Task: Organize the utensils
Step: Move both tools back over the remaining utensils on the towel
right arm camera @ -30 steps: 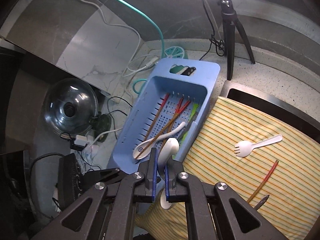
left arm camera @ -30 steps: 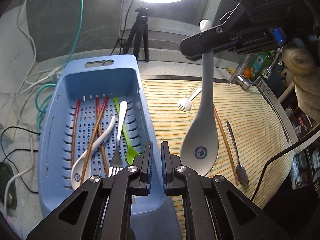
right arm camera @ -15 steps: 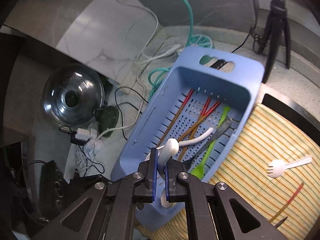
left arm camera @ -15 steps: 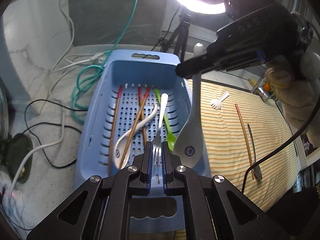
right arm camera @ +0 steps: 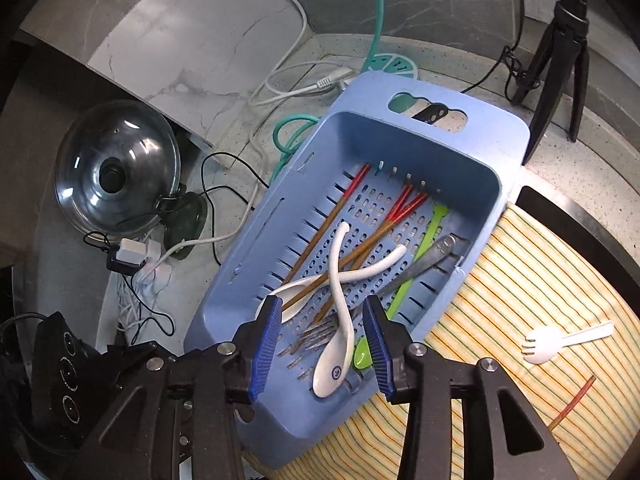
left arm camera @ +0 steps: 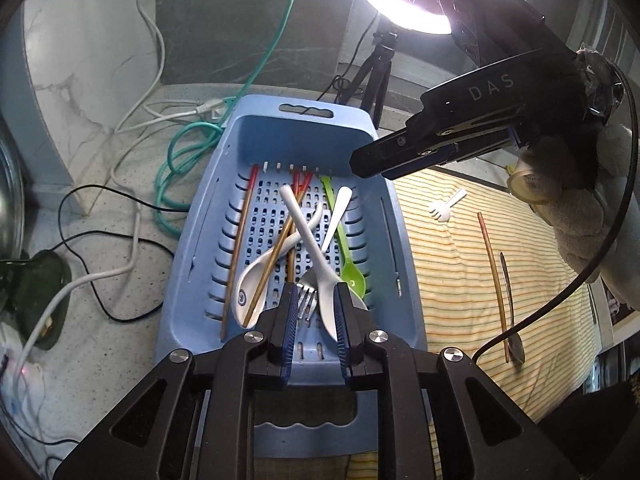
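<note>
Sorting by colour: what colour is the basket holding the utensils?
Light blue basket, clearest in the right wrist view.

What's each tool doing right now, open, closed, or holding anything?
Left tool: opening, holding nothing; fork lies loose below.
Right tool: opening, holding nothing; white spoon lies in the basket.

Blue basket (right arm camera: pixel 496 140), white spoons (right arm camera: pixel 340 320), green spoon (left arm camera: pixel 350 270), yellow-striped cloth (right arm camera: pixel 520 280), red-tipped chopsticks (right arm camera: pixel 348 196).

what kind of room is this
Probably a home kitchen counter used as a recording spot: a blue drainer basket of utensils, a glass pot lid, and a sink edge under the striped cloth.
</note>
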`<state>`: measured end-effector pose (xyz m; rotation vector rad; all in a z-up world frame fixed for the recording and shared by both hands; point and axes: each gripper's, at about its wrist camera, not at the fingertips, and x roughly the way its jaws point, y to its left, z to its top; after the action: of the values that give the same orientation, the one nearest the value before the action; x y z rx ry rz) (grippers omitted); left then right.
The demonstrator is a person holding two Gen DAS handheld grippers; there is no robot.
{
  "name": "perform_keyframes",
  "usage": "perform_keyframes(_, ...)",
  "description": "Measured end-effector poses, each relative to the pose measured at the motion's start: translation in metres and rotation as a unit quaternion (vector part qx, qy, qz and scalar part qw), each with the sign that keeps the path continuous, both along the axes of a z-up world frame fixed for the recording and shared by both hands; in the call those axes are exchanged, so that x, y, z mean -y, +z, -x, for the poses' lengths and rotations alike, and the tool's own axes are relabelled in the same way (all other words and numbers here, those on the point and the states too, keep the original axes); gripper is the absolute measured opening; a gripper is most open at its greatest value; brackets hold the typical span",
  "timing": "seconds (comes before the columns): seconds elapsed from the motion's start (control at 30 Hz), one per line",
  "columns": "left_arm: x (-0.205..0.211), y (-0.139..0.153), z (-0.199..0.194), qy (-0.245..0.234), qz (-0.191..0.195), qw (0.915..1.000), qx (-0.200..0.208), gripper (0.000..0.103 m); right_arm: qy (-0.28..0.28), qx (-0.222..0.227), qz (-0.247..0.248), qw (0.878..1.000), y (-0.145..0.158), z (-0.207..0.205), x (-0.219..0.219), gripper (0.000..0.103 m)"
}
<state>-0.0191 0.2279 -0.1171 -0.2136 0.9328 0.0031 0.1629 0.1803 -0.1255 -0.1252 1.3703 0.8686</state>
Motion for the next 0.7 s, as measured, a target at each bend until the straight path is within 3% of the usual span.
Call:
perform_keyframes(0.13,0.008,0.004,0.002,-0.006,-0.011,0.9999,0.004,0.029,-0.009,0.005,-0.007,1.0,0.007,0.0,0.013,0.039)
perform_keyframes(0.5,0.037,0.014,0.004,-0.017,-0.016,0.9997,0.011,0.036,-0.061,0.05,-0.035,0.996,0.037,0.004,0.094,0.04)
perform_keyframes(0.6,0.05,0.013,0.003,-0.025,-0.015,0.9995,0.009,0.036,-0.087,0.067,-0.04,0.993,0.042,0.005,0.13,0.043)
perform_keyframes(0.7,0.065,0.011,0.001,-0.035,-0.01,0.9993,0.006,0.036,-0.115,0.092,-0.046,0.988,0.046,0.008,0.165,0.054)
